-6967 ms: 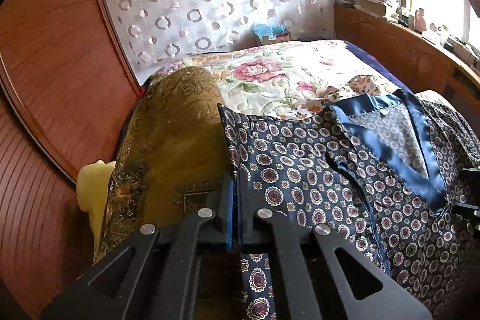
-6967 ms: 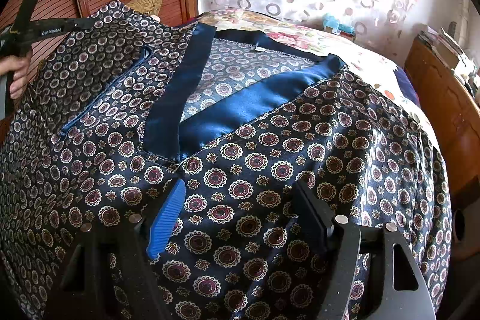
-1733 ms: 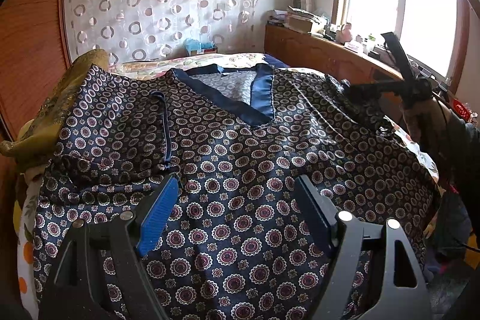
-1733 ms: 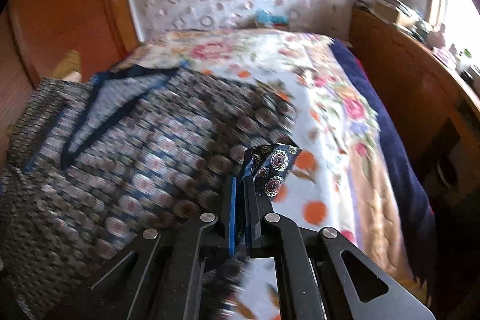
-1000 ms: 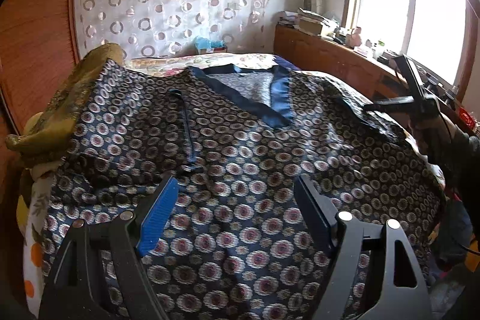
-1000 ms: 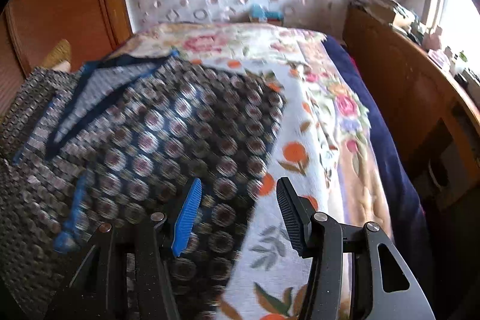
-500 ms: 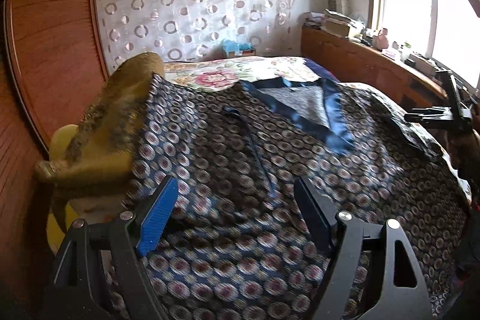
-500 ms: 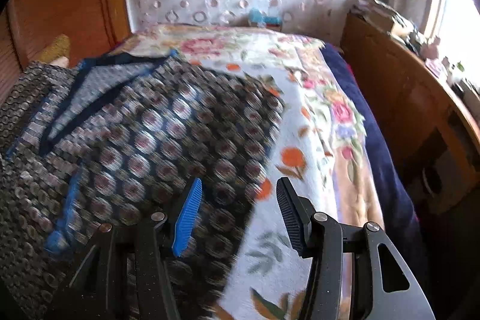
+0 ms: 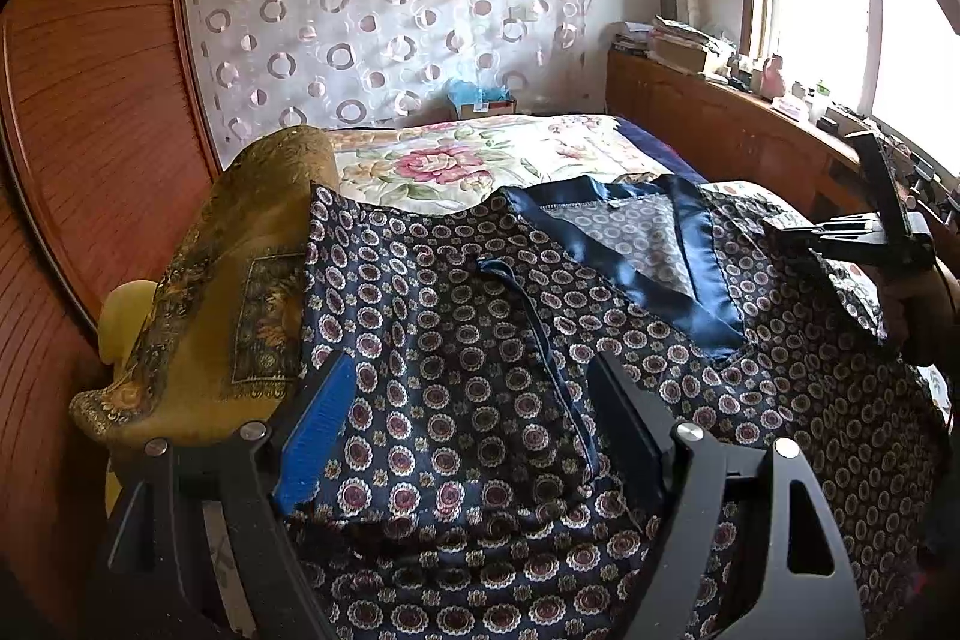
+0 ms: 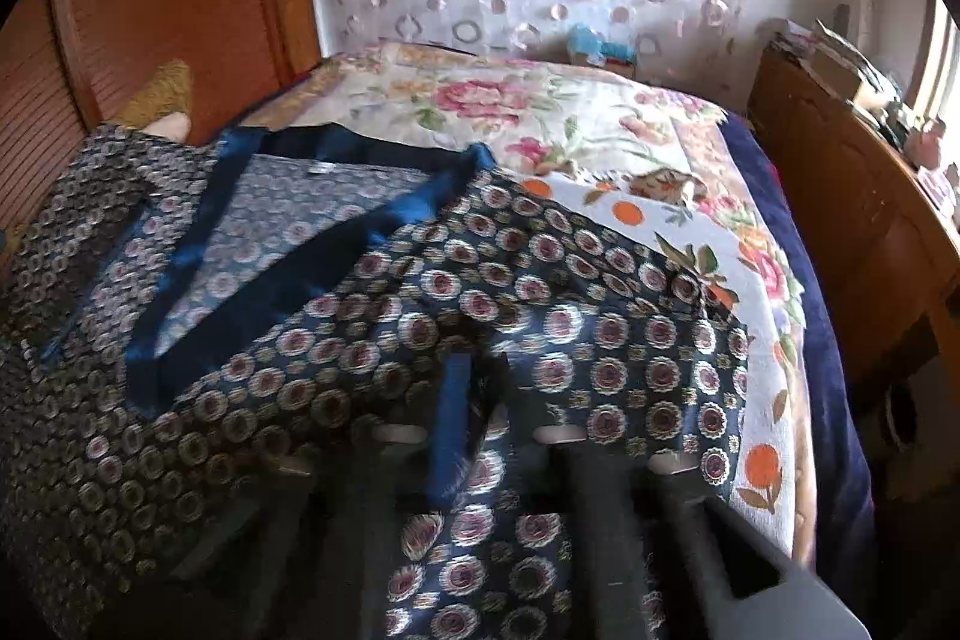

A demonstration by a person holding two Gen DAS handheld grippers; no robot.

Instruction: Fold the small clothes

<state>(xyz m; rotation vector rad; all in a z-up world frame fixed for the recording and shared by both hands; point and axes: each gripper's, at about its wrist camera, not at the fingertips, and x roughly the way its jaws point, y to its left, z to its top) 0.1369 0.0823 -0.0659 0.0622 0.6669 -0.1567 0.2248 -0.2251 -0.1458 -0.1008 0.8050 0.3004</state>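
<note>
Right gripper [image 10: 480, 400], spread half second ago, now pinched on patterned shirt [image 10: 540, 328] edge over floral bedspread [image 10: 600, 142]. Left gripper [image 9: 468, 430] fingers spread wide above shirt, beside gold pillow [image 9: 240, 292].

No legible text, label, brand, number or sign in either view.

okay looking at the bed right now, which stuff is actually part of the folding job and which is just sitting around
Part of the job:
- patterned top, spread on the bed
- left gripper, open above it
- right gripper, closing on its right edge

Just lying about:
- gold cushion
- floral bedspread
- tissue box
- wooden cabinet with clutter under the window
</note>
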